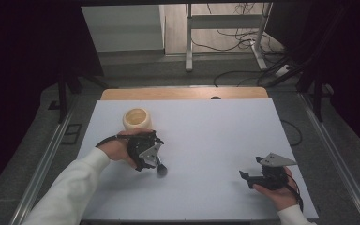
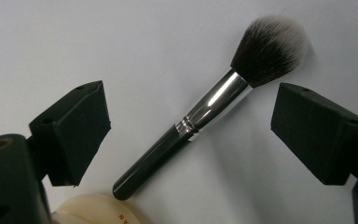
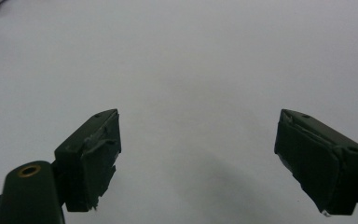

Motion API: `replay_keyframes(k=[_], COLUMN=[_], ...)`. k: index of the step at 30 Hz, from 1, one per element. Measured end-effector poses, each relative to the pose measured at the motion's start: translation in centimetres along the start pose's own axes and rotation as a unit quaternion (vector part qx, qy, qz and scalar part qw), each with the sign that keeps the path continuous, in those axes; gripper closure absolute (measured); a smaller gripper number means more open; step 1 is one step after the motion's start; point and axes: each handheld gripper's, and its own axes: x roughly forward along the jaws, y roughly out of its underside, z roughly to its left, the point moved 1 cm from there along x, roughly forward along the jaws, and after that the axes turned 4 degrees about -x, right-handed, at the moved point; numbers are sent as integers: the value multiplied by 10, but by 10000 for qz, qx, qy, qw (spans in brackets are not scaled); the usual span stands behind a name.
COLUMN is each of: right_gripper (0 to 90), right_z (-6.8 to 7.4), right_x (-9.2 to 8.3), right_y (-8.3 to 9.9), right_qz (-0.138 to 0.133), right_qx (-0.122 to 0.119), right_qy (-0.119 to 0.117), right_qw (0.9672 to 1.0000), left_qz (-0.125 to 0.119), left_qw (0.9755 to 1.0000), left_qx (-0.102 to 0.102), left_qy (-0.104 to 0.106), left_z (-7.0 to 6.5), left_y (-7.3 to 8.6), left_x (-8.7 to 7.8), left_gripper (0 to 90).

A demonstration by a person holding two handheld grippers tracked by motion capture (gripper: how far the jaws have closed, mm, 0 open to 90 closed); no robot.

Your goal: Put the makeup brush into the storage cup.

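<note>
A makeup brush [image 2: 200, 114] with a black handle, a chrome collar and a dark, white-tipped head lies flat on the white table [image 1: 206, 140]. My left gripper [image 2: 191, 126] hangs over it with its jaws wide apart on either side, and neither pad touches the brush. From above, the left gripper [image 1: 155, 165] points down, with the brush head [image 1: 161, 171] poking out beside it. A cream round pot [image 1: 136, 119] stands just behind the left hand. My right gripper [image 1: 244, 175] rests low at the front right, open over bare table [image 3: 191, 70].
A wooden strip [image 1: 183, 93] edges the table's far side. Beyond it are a metal desk frame [image 1: 225, 28] and loose cables [image 1: 243, 75] on the floor. Rails run along both sides of the table.
</note>
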Motion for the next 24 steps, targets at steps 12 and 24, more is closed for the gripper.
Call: replay_keyframes(k=[12, 24], right_gripper=[153, 155], right_z=[0, 0], right_x=[0, 0], right_y=[0, 1], right_qz=[12, 15], right_qx=[6, 0], right_qy=[1, 2], right_qw=[10000, 10000], left_qz=[124, 234], left_qw=[9997, 9989], left_qx=[178, 172], left_qy=[95, 368], left_z=[3, 3], left_y=[0, -1], left_x=[8, 20], left_gripper=[150, 192])
